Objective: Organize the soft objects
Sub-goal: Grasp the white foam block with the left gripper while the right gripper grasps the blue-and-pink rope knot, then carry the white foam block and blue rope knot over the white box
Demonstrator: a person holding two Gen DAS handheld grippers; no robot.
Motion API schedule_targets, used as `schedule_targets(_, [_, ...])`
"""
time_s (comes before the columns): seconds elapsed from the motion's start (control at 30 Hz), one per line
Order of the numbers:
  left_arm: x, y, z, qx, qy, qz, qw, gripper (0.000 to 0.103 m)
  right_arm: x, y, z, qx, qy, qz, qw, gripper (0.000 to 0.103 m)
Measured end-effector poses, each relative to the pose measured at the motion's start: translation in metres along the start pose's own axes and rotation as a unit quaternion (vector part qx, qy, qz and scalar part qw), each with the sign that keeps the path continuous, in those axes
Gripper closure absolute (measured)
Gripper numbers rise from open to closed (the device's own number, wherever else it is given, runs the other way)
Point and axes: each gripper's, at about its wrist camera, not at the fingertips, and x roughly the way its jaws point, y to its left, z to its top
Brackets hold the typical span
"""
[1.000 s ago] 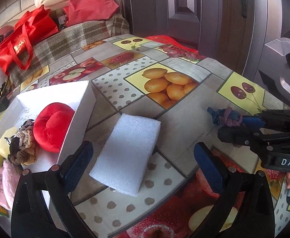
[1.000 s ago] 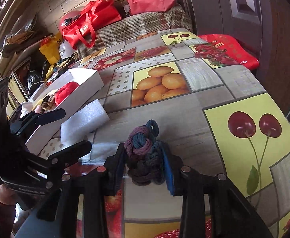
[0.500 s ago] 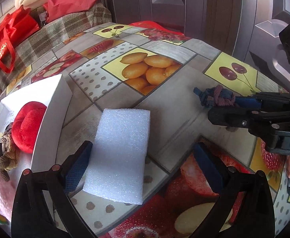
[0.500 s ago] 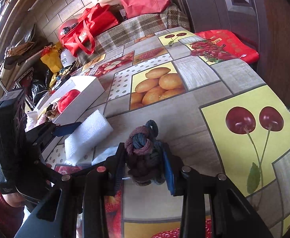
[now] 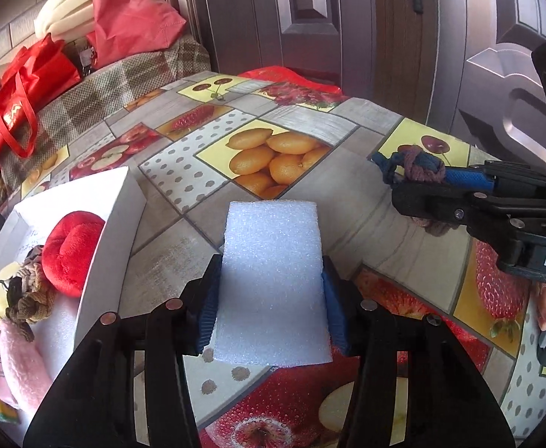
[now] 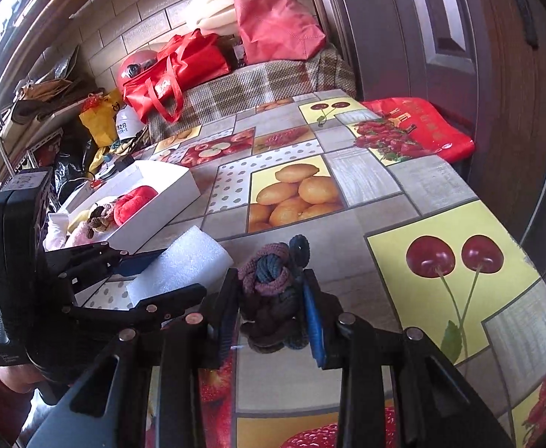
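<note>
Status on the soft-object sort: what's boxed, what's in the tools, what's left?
Done: the red plush, a brown rope knot and a pink plush already lie in the white box. In hand: the left tool is closing on the white foam block; the right tool is shut on the purple-blue rope knot. Left: both still need boxing.

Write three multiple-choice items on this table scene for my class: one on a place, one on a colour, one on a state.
1. Where is the red plush toy?
A. in the white box
B. on the cherry print
C. on the door handle

2. What colour is the foam block?
A. green
B. white
C. black

3. What does the right gripper hold?
A. nothing
B. a spoon
C. a knotted rope toy

Key: A, it lies inside the box walls; B, its surface is plainly white; C, the pads press the knot from both sides.
</note>
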Motion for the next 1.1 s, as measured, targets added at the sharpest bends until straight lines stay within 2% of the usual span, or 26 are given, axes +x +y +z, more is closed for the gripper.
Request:
schedule_targets(0.13, [-0.030, -0.003, -0.004, 0.002, -0.075, 0.030, 0.9967, 0.054, -0.009, -0.001, 0.002, 0.005, -0.028, -0.015, 0.999, 0.070])
schedule_targets(0.23, [-0.061, 0.000, -0.014, -0.013, -0.150, 0.058, 0.9869, 0.054, -0.022, -0.001, 0.003, 0.006, -0.065, -0.028, 0.997, 0.070])
schedule_targets(0.37, [-0.088, 0.008, -0.029, -0.055, -0.192, 0.079, 0.9766, 0.054, -0.049, 0.012, -0.001, -0.020, -0.140, -0.055, 0.988, 0.070])
schedule_targets(0.47, [-0.098, 0.014, -0.037, -0.074, -0.196, 0.086, 0.9741, 0.054, -0.062, 0.025, -0.006, -0.035, -0.184, -0.063, 0.980, 0.071])
schedule_targets(0.63, [-0.106, 0.022, -0.047, -0.098, -0.194, 0.098, 0.9713, 0.054, -0.068, 0.052, -0.012, -0.067, -0.209, -0.066, 0.973, 0.070])
schedule_targets(1.1, [-0.133, 0.050, -0.082, -0.138, -0.187, 0.126, 0.9645, 0.054, -0.061, 0.095, -0.019, -0.104, -0.205, -0.045, 0.972, 0.070])
